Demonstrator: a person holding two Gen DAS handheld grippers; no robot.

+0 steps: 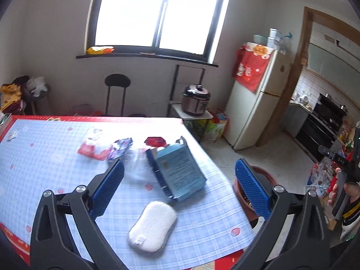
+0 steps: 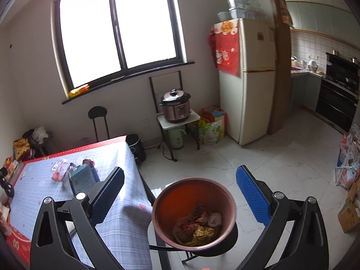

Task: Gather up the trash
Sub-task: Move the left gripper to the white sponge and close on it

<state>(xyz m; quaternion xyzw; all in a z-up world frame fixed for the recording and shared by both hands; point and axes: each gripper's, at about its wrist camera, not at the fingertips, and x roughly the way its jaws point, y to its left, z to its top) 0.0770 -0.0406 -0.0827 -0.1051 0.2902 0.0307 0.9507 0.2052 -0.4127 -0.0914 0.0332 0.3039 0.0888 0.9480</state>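
left claw (image 1: 179, 186) wide open, empty | right claw (image 2: 180, 193) wide open, empty | white oval sponge (image 1: 153, 226) lower centre | blue rectangular carton (image 1: 180, 172) flat, long axis toward upper left, flap open

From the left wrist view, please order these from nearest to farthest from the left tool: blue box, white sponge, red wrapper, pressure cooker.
1. White sponge, on the table between the fingers.
2. Blue box, just beyond.
3. Red wrapper, farther left.
4. Pressure cooker, off the table by the wall.
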